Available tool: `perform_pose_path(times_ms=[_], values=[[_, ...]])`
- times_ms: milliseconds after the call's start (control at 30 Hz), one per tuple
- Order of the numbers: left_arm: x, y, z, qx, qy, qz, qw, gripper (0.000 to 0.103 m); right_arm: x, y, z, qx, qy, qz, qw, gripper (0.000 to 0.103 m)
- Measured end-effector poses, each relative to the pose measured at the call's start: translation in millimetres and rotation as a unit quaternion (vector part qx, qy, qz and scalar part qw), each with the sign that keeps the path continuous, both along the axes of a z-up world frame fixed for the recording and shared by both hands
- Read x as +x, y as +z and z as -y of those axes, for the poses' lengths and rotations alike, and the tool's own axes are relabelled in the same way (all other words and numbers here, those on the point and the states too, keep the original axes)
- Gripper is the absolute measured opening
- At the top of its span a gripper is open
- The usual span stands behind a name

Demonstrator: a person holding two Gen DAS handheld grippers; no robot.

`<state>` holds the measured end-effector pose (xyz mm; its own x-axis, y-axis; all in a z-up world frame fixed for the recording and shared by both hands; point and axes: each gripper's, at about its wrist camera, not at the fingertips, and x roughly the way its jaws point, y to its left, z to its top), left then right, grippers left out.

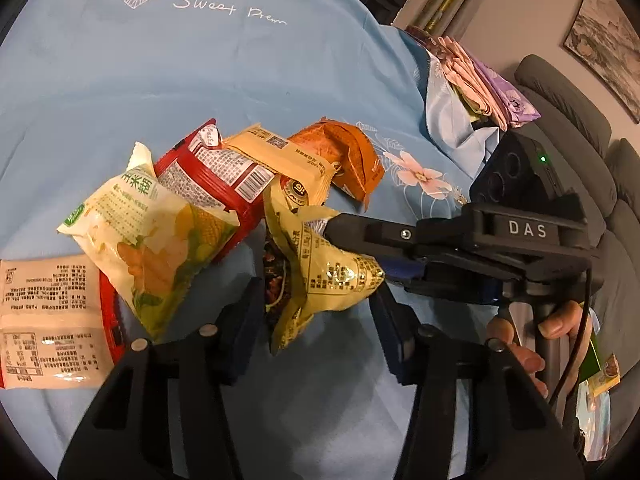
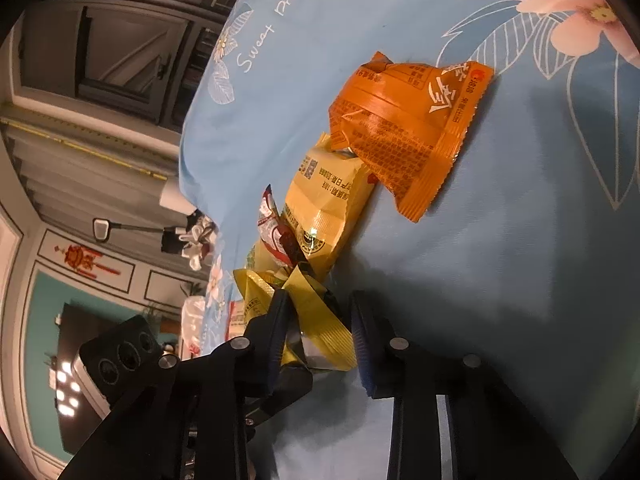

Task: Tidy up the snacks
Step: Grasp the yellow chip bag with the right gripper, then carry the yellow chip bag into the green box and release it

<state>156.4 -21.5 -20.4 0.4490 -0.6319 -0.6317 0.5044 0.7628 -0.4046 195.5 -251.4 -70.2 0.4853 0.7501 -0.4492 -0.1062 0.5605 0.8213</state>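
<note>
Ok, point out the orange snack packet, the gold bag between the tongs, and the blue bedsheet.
orange snack packet (image 2: 404, 128): right wrist view, middle of its printed face.
gold bag (image 1: 336, 272): left wrist view, its crinkled lower body.
blue bedsheet (image 1: 200, 80): left wrist view, bare fabric below the lettering.

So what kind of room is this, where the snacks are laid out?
Most likely a living room at home. The snacks lie on a blue floral sheet printed "Sweet Dream", spread over some surface. Beside it stands a grey sofa, with a framed picture on the wall above it.
</note>
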Motion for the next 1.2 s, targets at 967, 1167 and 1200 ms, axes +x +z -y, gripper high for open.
perform_pose_path(times_ms=[967,1167,1200], values=[[-66.7,88.6,47.7,-0.024,-0.037,0.108,0.9932,0.047,-84.8,106.7,28.1,-0.077,-0.070,0.139,0.985,0.020],[-87.1,100.6,104.9,-0.050,-0.087,0.099,0.9900,0.047,-123.1,127.6,82.8,-0.102,-0.115,0.131,0.979,0.020],[-91.1,100.8,120.4,-0.047,-0.099,0.098,0.9891,0.047,-131.4,126.7,98.2,-0.106,-0.129,0.124,0.978,0.020]])
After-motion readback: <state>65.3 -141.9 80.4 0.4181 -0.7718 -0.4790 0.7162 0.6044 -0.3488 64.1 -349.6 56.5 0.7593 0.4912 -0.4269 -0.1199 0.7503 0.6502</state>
